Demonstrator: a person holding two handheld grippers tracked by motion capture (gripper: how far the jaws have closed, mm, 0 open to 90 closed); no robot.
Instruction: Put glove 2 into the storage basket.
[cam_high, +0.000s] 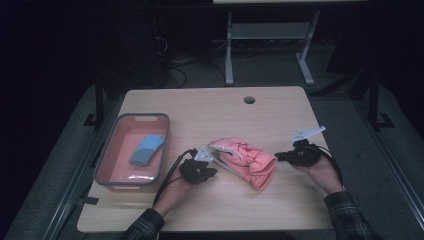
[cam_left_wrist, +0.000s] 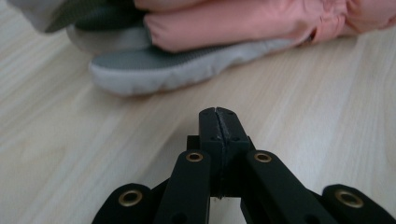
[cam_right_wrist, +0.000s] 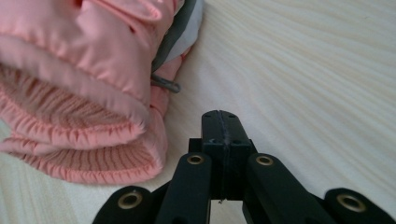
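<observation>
Pink padded gloves (cam_high: 245, 160) with grey-white palms lie stacked in the middle of the wooden table (cam_high: 210, 115). My left gripper (cam_high: 212, 171) sits just left of them, jaws shut with nothing between them. In the left gripper view the shut tips (cam_left_wrist: 217, 111) point at the grey glove fingers (cam_left_wrist: 154, 70), a short gap away. My right gripper (cam_high: 278, 156) rests just right of the gloves' cuffs, also shut and empty. In the right gripper view its tips (cam_right_wrist: 219, 113) lie beside the ribbed pink cuffs (cam_right_wrist: 84, 140) without touching them.
A grey-rimmed pink bin (cam_high: 107, 155) stands at the table's left and holds a blue cloth item (cam_high: 147, 148). A cable hole (cam_high: 249, 100) sits near the far edge. A white desk frame (cam_high: 270, 45) stands on the floor beyond the table.
</observation>
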